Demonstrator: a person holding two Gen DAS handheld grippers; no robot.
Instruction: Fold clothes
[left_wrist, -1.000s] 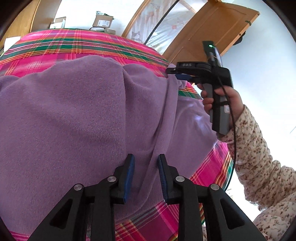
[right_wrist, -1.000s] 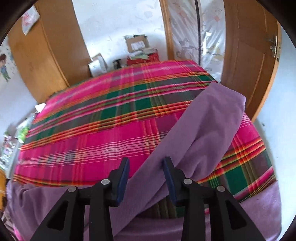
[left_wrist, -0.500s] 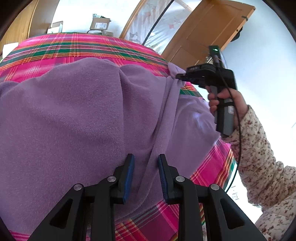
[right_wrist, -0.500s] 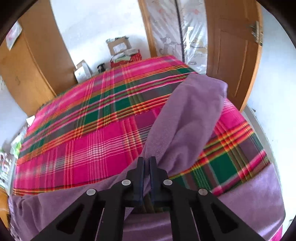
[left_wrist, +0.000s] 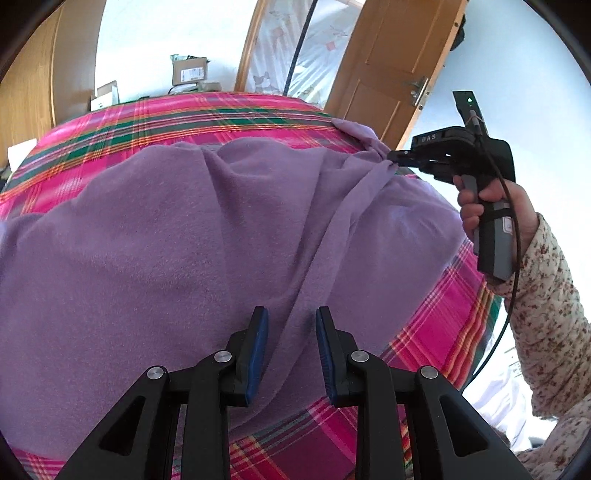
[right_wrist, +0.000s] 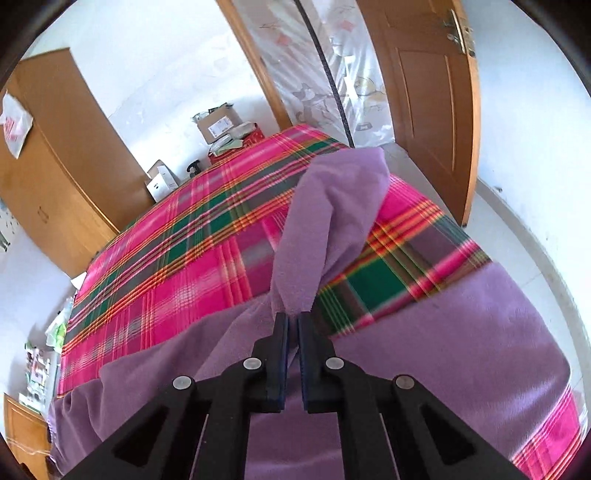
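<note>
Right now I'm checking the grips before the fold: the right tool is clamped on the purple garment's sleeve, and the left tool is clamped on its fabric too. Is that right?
Not quite. The right tool is clamped on the sleeve of the purple garment, but the left tool is not: the left wrist view shows its pads apart, with a fold of fabric passing between them unpinched.

Ahead of the claw, white walls (right_wrist: 155, 74) enclose a daylit room. A wooden wardrobe (right_wrist: 62, 166) stands far left, an open wooden door (right_wrist: 436, 92) far right, a pale patterned curtain (right_wrist: 332, 74) between them. Cardboard boxes (right_wrist: 218, 125) sit straight ahead; pale floor (right_wrist: 517, 221) shows lower right.
</note>
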